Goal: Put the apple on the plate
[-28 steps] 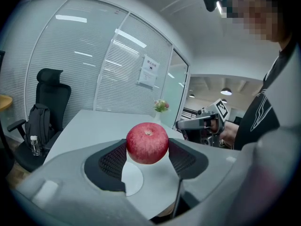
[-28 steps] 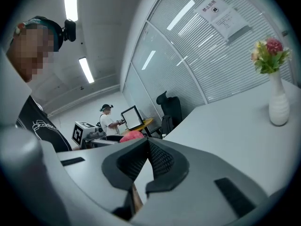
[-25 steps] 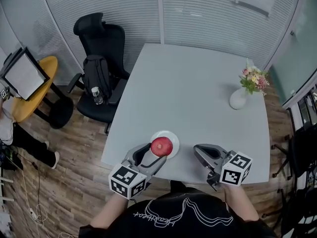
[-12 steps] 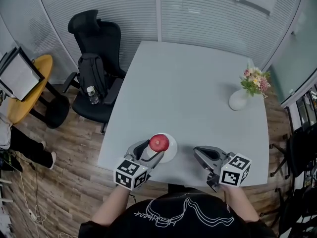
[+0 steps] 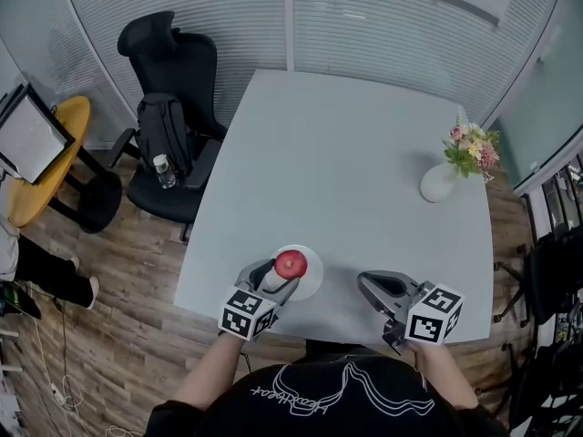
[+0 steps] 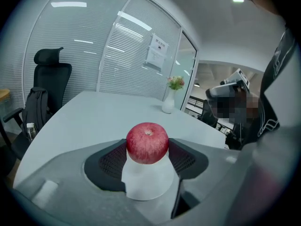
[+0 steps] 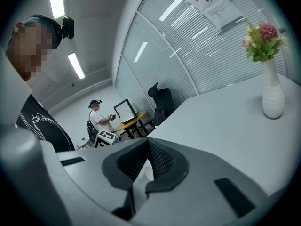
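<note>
The ribbed pads [image 6: 111,161] of the left gripper [image 6: 147,150] press on both flanks of the red apple [image 6: 147,142], so that gripper is clamped on the fruit. The white plate [image 6: 146,186] fills the gap directly below it.

Over the past second the left gripper has drawn in closer to the plate, and its marker cube now sits nearer the plate's near-left edge. The apple has stayed clamped over the plate's left half the whole time. I judge the carry to be finished (or nearly so). What is left is to settle the fruit and let the jaws part.

The right gripper [image 7: 148,169] has not shifted. It rests on the table [image 5: 364,162] to the right of the plate, well apart from it. Its jaws are drawn together with nothing between them.

The left gripper view alone shows the pad contact, and it shows the plate under the apple. Even so, I cannot tell from it whether the apple's base touches the plate. The head view alone shows where the fruit sits on the plate, which is left of centre and inside the rim. It also shows the vase of flowers [image 5: 439,182] far beyond the plate, to the right. The right gripper view adds only its own closed, empty jaws and a second person [image 7: 98,118] in the room beyond the table.
</note>
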`<state>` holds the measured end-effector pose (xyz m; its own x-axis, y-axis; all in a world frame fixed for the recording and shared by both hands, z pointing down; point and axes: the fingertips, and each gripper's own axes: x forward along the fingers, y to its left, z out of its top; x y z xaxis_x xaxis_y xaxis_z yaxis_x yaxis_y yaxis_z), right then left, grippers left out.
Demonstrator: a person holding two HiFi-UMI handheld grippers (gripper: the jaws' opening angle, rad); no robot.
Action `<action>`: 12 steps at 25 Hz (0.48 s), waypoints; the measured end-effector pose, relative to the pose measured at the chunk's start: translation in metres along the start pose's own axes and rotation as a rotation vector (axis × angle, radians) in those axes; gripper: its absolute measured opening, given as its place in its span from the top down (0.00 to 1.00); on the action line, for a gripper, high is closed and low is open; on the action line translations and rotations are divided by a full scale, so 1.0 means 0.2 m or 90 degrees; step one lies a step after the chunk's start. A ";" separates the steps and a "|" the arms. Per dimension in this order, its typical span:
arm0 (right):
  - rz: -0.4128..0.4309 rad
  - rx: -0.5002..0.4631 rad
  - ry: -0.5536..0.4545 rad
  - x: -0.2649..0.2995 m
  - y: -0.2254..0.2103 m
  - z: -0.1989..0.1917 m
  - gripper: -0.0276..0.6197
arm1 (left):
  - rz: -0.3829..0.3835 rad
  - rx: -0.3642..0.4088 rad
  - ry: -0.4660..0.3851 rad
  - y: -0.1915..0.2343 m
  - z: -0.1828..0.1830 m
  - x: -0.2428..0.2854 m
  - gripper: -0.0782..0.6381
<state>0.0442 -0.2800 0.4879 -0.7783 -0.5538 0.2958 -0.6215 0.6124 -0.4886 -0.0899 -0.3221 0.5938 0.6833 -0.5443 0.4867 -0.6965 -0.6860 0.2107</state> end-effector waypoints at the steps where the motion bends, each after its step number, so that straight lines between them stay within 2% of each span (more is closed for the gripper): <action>1: 0.002 0.000 0.002 0.00 0.00 0.00 0.94 | 0.001 -0.001 0.006 0.01 -0.02 0.01 0.49; 6: 0.007 0.001 0.012 0.02 -0.02 -0.01 0.94 | 0.002 -0.013 0.024 0.03 -0.11 0.07 0.49; 12: 0.000 0.015 0.028 0.01 -0.06 -0.05 0.94 | 0.014 0.000 0.039 0.04 -0.18 0.12 0.49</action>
<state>0.0485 -0.2826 0.5020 -0.7818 -0.5283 0.3311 -0.6195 0.5983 -0.5082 -0.0876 -0.3230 0.6376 0.6535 -0.5280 0.5424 -0.7106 -0.6747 0.1995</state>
